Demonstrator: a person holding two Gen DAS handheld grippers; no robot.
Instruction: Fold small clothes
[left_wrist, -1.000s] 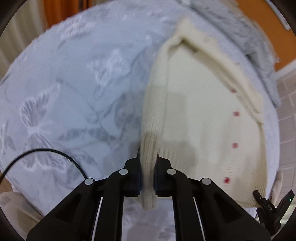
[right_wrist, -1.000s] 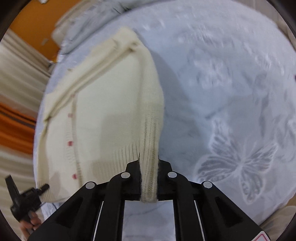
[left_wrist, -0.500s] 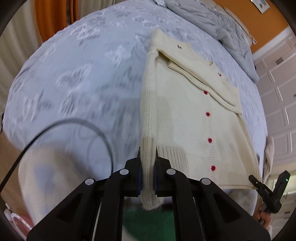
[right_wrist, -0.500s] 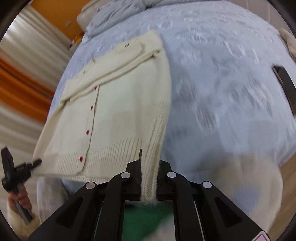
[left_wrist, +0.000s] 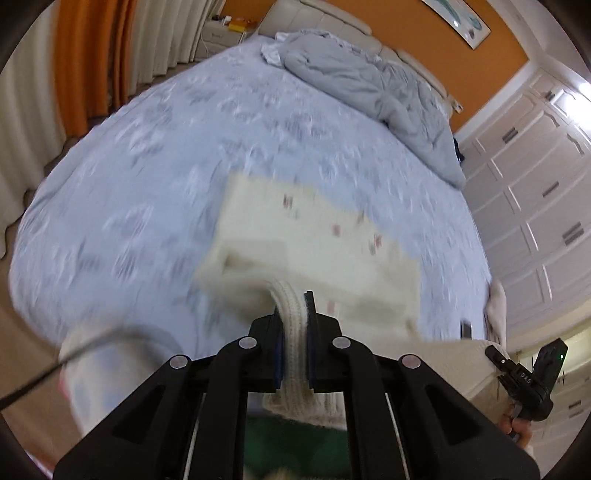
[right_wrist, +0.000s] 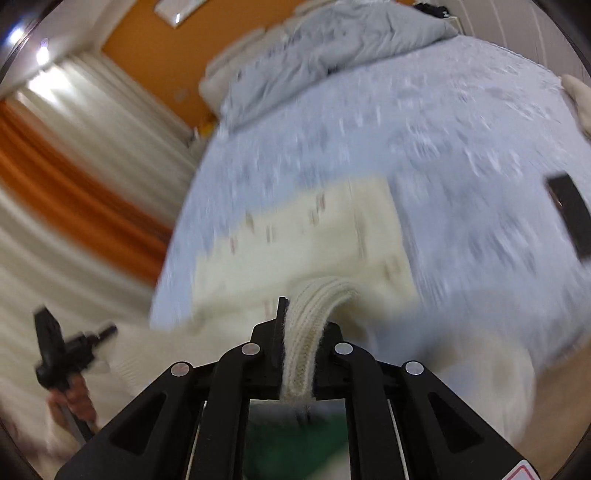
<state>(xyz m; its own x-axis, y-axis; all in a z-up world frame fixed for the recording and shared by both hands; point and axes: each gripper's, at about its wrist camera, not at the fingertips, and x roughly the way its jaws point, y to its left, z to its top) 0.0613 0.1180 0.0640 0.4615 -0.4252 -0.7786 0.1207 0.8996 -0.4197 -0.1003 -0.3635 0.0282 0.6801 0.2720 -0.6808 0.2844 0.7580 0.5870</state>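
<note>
Left wrist view: the left gripper (left_wrist: 294, 325) pinches a ribbed edge of the cream cardigan (left_wrist: 317, 254), which spreads toward frame centre over the bed (left_wrist: 147, 192). The right gripper (right_wrist: 300, 332) likewise pinches its ribbed edge.

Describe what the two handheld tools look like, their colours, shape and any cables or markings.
Both are matte black plastic. The left tool and the right tool each have two flat fingers on angular linkage arms with cut-out windows and round silver pivot pins. Blue pads line the left fingers. A thin black cable trails off beside it. A red-and-white sticker marks the right body.
</note>
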